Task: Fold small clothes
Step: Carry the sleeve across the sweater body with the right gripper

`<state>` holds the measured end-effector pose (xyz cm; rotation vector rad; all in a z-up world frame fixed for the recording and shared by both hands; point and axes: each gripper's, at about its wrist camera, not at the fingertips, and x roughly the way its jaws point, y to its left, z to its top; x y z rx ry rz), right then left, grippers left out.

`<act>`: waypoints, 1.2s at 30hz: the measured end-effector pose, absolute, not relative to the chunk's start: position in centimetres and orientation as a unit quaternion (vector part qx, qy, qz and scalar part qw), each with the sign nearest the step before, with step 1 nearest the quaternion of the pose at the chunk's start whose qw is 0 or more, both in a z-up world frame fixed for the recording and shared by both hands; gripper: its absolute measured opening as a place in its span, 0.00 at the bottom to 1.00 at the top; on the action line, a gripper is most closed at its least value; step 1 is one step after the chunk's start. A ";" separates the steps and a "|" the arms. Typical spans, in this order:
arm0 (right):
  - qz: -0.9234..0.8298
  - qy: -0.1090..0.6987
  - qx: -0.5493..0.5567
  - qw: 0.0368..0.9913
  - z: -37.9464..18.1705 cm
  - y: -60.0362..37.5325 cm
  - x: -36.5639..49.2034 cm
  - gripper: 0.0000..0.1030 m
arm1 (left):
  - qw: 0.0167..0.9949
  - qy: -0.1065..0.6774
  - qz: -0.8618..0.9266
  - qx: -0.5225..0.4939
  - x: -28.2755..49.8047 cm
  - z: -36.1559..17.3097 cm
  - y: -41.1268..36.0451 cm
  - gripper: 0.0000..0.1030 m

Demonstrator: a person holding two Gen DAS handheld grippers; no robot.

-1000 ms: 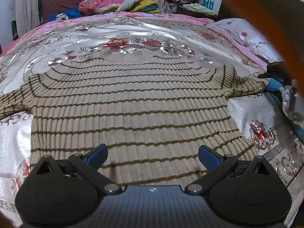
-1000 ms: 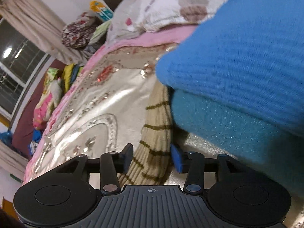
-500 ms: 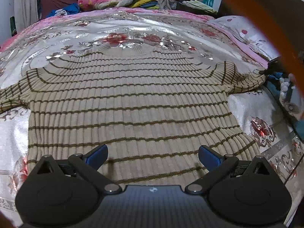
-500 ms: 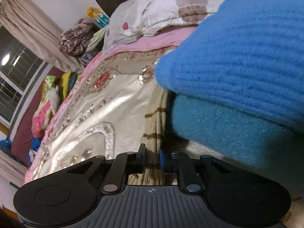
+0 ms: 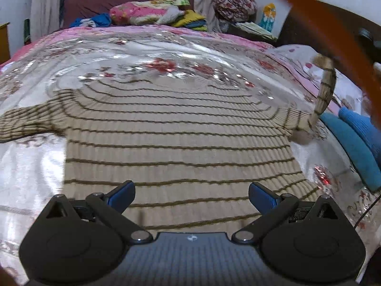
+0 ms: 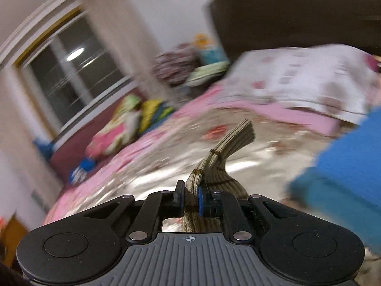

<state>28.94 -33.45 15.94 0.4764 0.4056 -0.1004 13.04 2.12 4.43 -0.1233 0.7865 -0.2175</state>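
A beige ribbed sweater with thin brown stripes [image 5: 176, 138] lies flat on the bed, its left sleeve spread out to the left. My left gripper [image 5: 191, 196] is open and empty, hovering over the sweater's lower hem. My right gripper [image 6: 190, 199] is shut on the sweater's right sleeve [image 6: 228, 143], whose cuff sticks out past the fingers. In the left wrist view that sleeve [image 5: 323, 95] rises off the bed at the right.
The bed has a shiny floral cover [image 5: 166, 54] with pink edges. Folded blue and teal knitwear [image 5: 352, 138] lies at the right edge, also in the right wrist view [image 6: 345, 166]. A pillow [image 6: 297, 76] lies at the right; bedding [image 5: 152, 12] is piled at the far end.
My right gripper closed on the right sleeve's cuff and lifted it up off the bed. My left gripper stayed open over the hem and its view tilted upward.
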 end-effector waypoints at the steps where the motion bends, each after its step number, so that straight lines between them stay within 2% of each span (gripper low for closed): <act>1: -0.029 0.208 0.213 0.954 15.8 -31.2 29.3 0.11 | 0.918 0.378 -0.100 -0.060 12.9 4.5 2.7 1.00; 9: 0.127 0.274 -0.003 0.953 10.2 -12.8 30.0 0.07 | 0.932 0.350 -0.065 -0.068 12.5 4.4 7.1 1.00; 15: 0.208 0.324 -0.118 0.915 4.7 -6.0 26.8 0.07 | 0.934 0.346 -0.048 -0.079 13.0 3.9 9.5 1.00; 21: 0.213 0.320 -0.146 0.912 4.3 -5.4 24.0 0.08 | 0.933 0.343 -0.034 -0.102 13.1 3.8 11.3 1.00; 28: 0.191 0.322 -0.156 0.914 5.3 -6.9 25.9 0.18 | 0.933 0.341 -0.036 -0.105 13.0 3.7 11.6 1.00; 31: 0.206 0.330 -0.176 0.904 4.7 -5.8 26.6 0.28 | 0.934 0.340 -0.038 -0.103 13.0 3.7 11.6 1.00; 36: 0.193 0.339 -0.194 0.900 3.3 -4.1 28.9 0.28 | 0.933 0.342 -0.037 -0.108 13.0 3.7 11.9 1.00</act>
